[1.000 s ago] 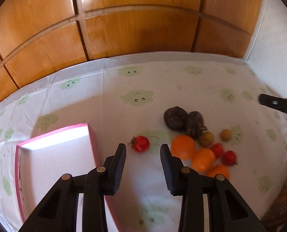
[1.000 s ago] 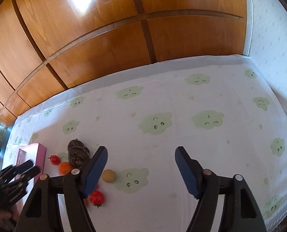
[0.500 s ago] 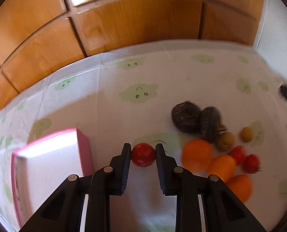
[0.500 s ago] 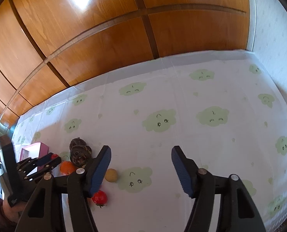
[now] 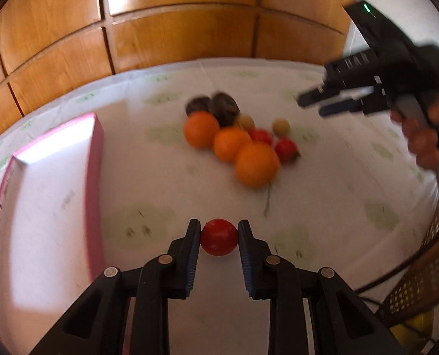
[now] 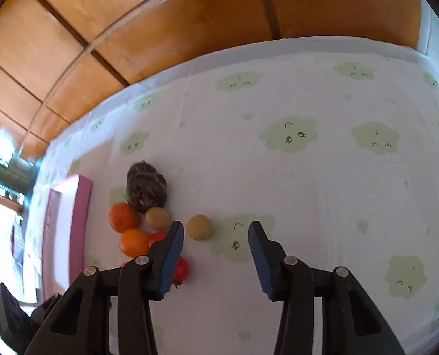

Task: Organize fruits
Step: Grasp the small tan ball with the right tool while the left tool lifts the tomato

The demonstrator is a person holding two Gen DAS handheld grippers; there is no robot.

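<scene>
A: Now, left tongs (image 5: 219, 236) clamped on a tomato (image 5: 219, 237), just right of the pink box (image 5: 96, 177). Lift clear of the wall, then release inside.

B: Right tongs (image 6: 215, 236) closing, nothing gripped; tan fruit (image 6: 199, 227) between them on the bench (image 6: 308, 177). Only the left view shows all three oranges (image 5: 256, 164).

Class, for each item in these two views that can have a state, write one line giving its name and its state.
left gripper: shut on the red tomato
right gripper: open, jaws closing, nothing between them
pink box: open-topped, no fruit visible inside
oranges: loose, clustered on the tablecloth
tan round fruit: loose, just beyond the right gripper
</scene>
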